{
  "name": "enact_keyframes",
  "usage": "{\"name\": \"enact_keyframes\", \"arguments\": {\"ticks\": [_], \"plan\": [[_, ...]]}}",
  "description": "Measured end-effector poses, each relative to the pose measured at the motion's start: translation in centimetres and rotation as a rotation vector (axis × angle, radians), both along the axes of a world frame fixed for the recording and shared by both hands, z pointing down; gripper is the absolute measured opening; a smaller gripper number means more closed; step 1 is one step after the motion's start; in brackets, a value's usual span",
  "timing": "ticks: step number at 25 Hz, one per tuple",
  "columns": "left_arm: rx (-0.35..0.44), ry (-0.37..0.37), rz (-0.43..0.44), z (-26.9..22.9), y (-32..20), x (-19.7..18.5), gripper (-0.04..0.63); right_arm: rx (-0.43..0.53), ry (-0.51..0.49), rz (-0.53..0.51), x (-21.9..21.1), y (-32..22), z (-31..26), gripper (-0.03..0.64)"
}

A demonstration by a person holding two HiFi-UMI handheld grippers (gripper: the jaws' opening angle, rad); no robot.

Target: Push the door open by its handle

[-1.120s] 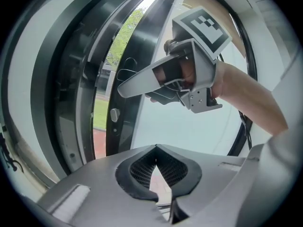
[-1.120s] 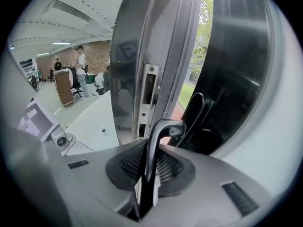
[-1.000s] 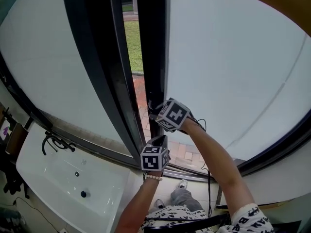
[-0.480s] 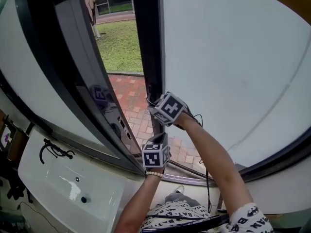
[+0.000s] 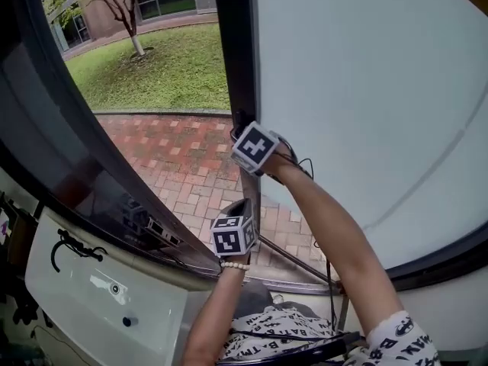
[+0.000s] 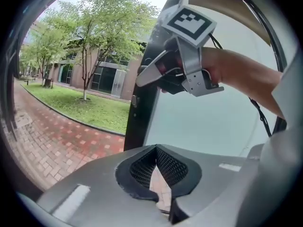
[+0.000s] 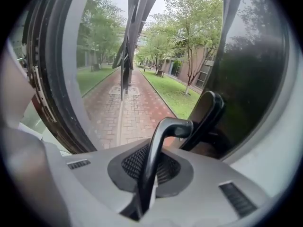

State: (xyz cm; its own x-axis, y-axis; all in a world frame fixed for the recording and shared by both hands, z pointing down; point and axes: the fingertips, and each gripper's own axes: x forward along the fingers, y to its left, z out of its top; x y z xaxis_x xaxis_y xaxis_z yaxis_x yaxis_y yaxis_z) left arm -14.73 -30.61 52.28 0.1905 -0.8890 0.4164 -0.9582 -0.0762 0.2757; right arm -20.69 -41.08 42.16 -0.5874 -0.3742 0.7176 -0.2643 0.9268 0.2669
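Up at the dark stile, mid head view: got the right gripper [image 7: 151, 155] clenched round the door handle [image 7: 175, 126], just squeezed tighter for a no-slip shove. Looks mostly done, with the door [image 5: 366, 90] swung wide, upper right. Lower down, got the left gripper [image 6: 156, 155] pinched closed on nothing, presumably spare.

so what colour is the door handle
Black curved door handle, clearest in the right gripper view.

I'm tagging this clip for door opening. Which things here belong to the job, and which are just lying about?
Job:
handle
right claw, shut on the handle
door

Just about:
left claw, empty
sink
tap
paving
lawn
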Motion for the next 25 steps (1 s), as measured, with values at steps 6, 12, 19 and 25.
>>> {"name": "enact_keyframes", "arguments": {"ticks": [6, 12, 19, 25], "plan": [[-0.002, 0.0, -0.004, 0.6, -4.6, 0.0, 0.0, -0.036, 0.002, 0.088, 2.5, -7.7, 1.1, 0.012], [-0.006, 0.011, 0.019, 2.0, -9.9, 0.9, 0.0, -0.046, 0.014, 0.179, 5.9, -15.4, 1.2, 0.011], [-0.001, 0.036, 0.083, 5.0, -18.6, 3.8, 0.0, -0.073, -0.034, 0.291, 11.5, -23.5, 1.5, 0.009], [-0.002, 0.047, 0.118, 6.4, -28.1, 6.1, 0.0, -0.11, -0.084, 0.405, 18.2, -31.1, 1.8, 0.012]]}}
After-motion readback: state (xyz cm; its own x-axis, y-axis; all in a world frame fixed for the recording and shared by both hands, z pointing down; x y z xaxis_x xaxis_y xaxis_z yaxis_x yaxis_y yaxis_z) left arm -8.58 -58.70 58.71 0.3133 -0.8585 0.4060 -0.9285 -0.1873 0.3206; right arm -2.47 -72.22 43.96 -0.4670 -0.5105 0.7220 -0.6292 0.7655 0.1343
